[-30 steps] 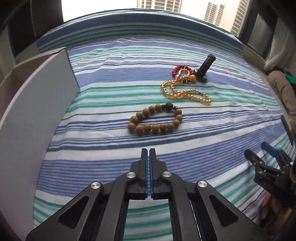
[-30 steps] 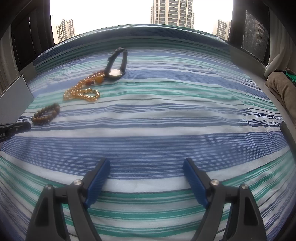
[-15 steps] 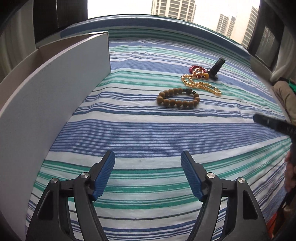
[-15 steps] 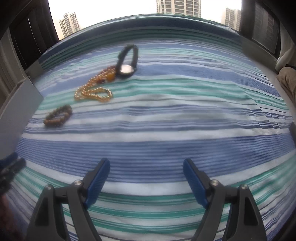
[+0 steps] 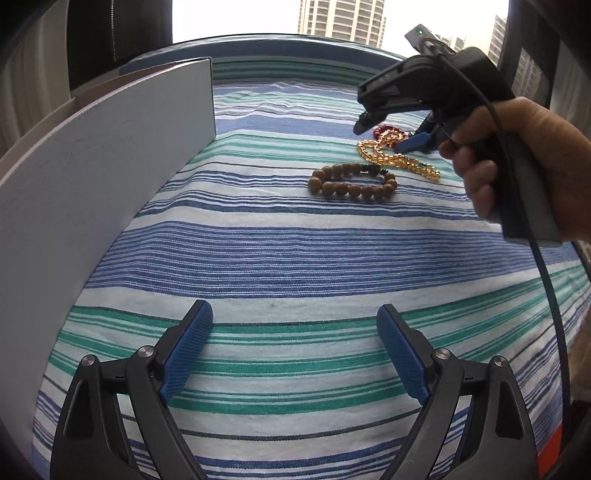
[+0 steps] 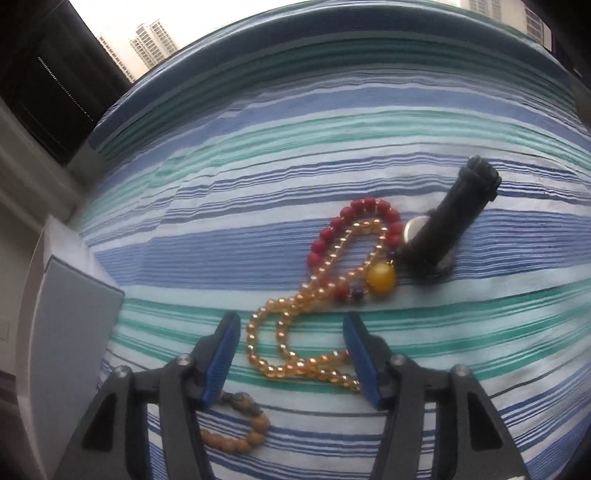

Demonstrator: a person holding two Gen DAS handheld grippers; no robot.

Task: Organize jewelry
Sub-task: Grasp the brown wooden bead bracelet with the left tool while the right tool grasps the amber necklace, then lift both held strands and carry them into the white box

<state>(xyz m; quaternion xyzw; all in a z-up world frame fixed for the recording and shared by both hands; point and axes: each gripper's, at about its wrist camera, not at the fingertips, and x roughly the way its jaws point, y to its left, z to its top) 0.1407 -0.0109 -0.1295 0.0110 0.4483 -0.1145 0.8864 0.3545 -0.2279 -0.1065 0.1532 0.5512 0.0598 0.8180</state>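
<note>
Judging from how things lie, nothing is sorted yet: the amber necklace (image 6: 295,354), red bracelet (image 6: 354,225), wooden bracelet (image 5: 352,181) and watch (image 6: 450,225) lie on the striped cloth (image 5: 295,258), outside the white box (image 5: 92,155). The right gripper (image 6: 291,354) straddles the necklace, wide; the left gripper (image 5: 293,350) is wide, empty.

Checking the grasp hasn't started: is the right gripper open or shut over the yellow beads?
Open. The right gripper has its blue pads spread apart, with the yellow beads lying loose on the cloth between them.

Daylight floods in from the overexposed window (image 5: 236,16) ahead of the tongs. Shadows are soft. The right wrist view is slightly blurred; fisheye bends and darkens edges.
</note>
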